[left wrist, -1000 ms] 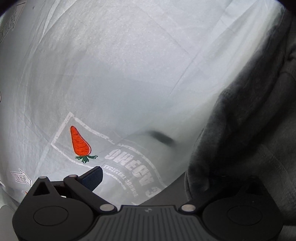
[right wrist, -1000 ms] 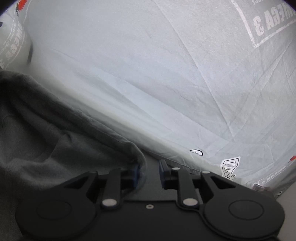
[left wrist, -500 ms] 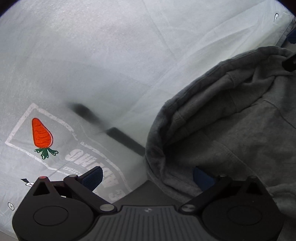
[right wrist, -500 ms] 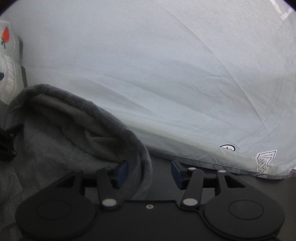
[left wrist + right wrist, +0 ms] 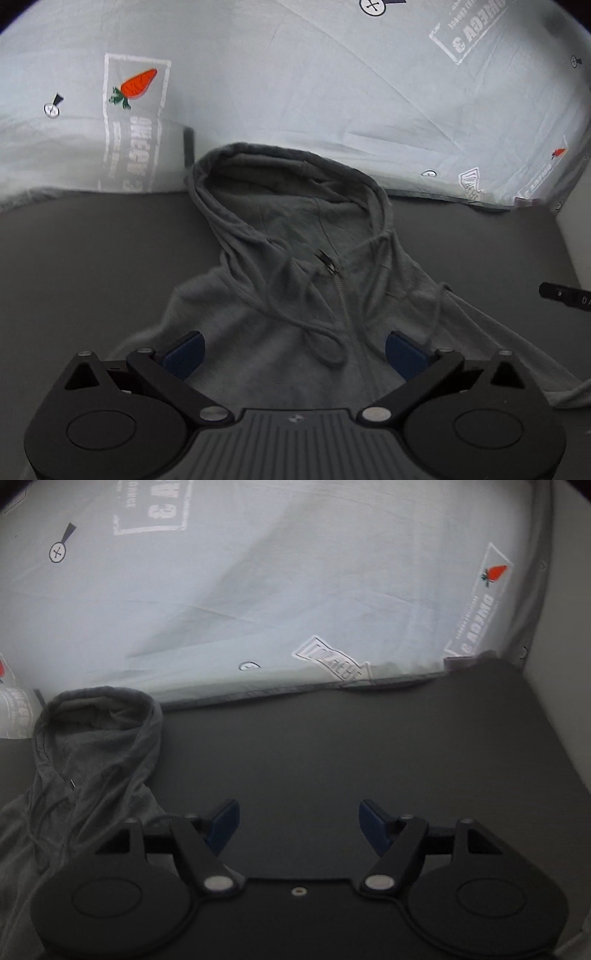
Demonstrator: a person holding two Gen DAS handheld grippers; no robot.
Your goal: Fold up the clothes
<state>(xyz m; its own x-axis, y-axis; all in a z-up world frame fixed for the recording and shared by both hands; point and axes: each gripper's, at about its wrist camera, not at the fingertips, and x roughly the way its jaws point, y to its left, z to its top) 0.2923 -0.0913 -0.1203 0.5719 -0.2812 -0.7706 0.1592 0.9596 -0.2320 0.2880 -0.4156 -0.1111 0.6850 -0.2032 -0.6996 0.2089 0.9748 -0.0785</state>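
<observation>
From the left wrist, the left claw hangs wide open above the grey hoodie, hood toward the printed sheet ahead. From the right wrist, the right claw, jaws just opened and empty, hovers over the dark surface; the hoodie lies to its left.

Printed pale duvet behind dark mattress.

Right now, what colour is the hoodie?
Grey all over, the hoodie shows best in the left wrist view.
</observation>
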